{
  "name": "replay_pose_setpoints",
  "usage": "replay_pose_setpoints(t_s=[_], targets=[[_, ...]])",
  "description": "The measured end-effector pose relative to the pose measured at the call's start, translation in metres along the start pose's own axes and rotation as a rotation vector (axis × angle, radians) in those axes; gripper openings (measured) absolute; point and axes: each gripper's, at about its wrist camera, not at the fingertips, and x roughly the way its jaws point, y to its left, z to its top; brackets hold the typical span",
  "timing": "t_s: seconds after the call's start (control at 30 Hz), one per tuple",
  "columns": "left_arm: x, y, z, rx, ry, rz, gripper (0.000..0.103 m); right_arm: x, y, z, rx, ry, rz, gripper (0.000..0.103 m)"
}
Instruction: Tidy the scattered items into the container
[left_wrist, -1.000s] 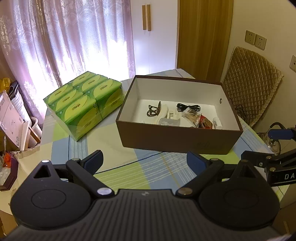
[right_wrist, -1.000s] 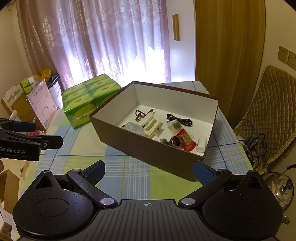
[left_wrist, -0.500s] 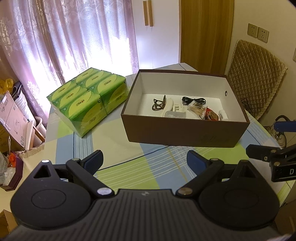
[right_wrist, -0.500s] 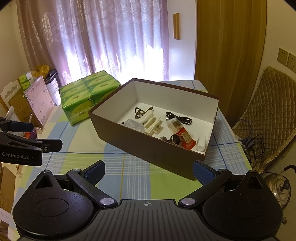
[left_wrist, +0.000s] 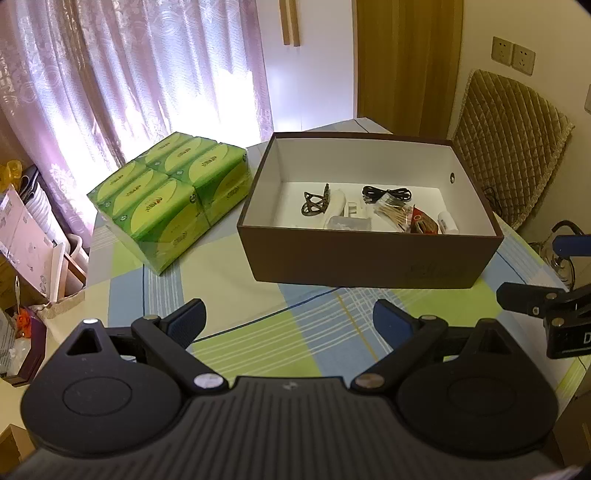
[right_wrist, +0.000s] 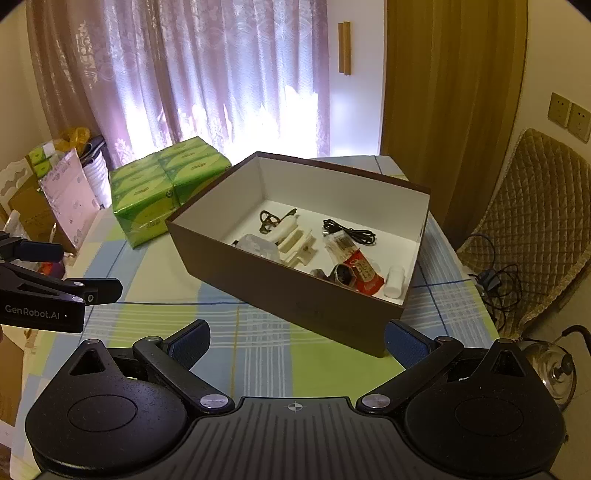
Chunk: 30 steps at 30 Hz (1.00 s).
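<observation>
A brown box (left_wrist: 369, 258) with a white inside stands on the checked tablecloth; it also shows in the right wrist view (right_wrist: 280, 284). Inside lie several small items: a brown hair clip (left_wrist: 314, 203), a black cable (left_wrist: 386, 192), a white clip (right_wrist: 295, 240), a pack of sticks (left_wrist: 391, 214), a red packet (right_wrist: 364, 275) and a small white tube (right_wrist: 394, 281). My left gripper (left_wrist: 290, 321) is open and empty above the cloth in front of the box. My right gripper (right_wrist: 297, 341) is open and empty, near the box's front corner.
A pack of green tissue boxes (left_wrist: 170, 195) sits left of the box. A padded chair (left_wrist: 513, 162) stands at the right. A kettle (right_wrist: 554, 369) sits low at the right. Cartons and clutter (left_wrist: 29, 243) stand beyond the table's left edge.
Both grippers have drawn back and up from the box, which now looks smaller and farther. Both stay open and empty.
</observation>
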Motion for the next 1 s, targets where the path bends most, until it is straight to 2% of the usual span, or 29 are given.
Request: replay_pose_setpoints(t_s=[0.27,1.0], targets=[[0.011,-0.004,0.0,0.014,0.018,-0.003,0.099,0.006,-0.004,-0.002,0.005,0.017,-0.009,0.103],[0.022,-0.017,0.005,0.017,0.046,0.018,0.099,0.017,-0.02,-0.002,0.004,0.038,0.009,0.103]])
